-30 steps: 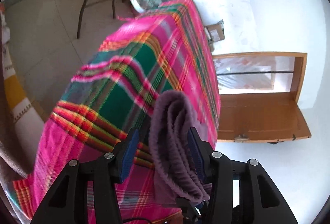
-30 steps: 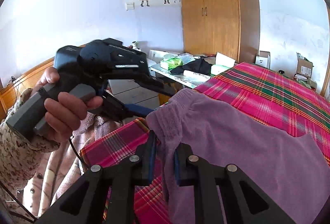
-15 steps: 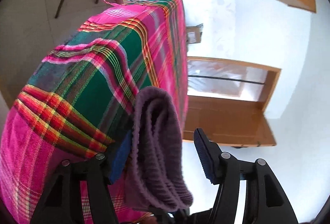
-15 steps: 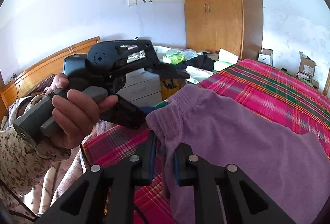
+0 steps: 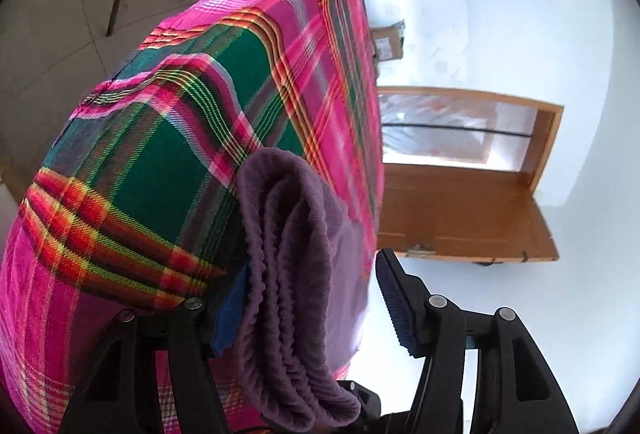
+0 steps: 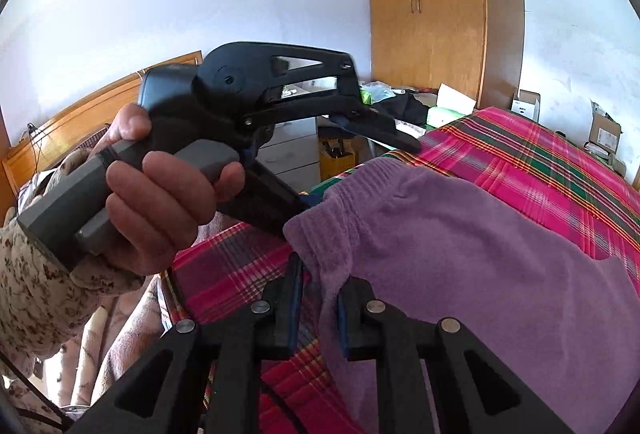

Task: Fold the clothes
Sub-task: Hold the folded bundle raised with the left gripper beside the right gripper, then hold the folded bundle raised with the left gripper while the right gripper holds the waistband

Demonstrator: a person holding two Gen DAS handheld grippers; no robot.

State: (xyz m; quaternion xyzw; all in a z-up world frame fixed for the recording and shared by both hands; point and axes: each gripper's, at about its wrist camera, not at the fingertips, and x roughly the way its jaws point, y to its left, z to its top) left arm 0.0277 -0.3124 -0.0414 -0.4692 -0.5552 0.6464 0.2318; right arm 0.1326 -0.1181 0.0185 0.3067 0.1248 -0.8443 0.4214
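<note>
A purple fleece garment (image 6: 460, 254) lies on the pink and green plaid bed cover (image 6: 540, 162). My right gripper (image 6: 320, 302) is shut on its ribbed waistband near the corner. In the right wrist view a hand holds my left gripper (image 6: 356, 174) at the same waistband, jaws wide. In the left wrist view the folded waistband (image 5: 288, 254) hangs between the jaws of the left gripper (image 5: 310, 274). It rests against the left pad (image 5: 226, 318), while the right pad (image 5: 394, 298) stands clear of it. These jaws are closing slightly.
The plaid cover (image 5: 180, 154) drapes over the bed's corner. A wooden wardrobe (image 6: 428, 14) stands behind a cluttered folding table (image 6: 400, 102). Cardboard boxes (image 6: 604, 130) sit by the far wall. A wooden door (image 5: 460, 218) and a headboard (image 6: 80, 122) flank the bed.
The left gripper's jaws spread wide and let go of the waistband, its right pad drawing away. Its view tilted a little. The right gripper kept its hold and stayed put.
</note>
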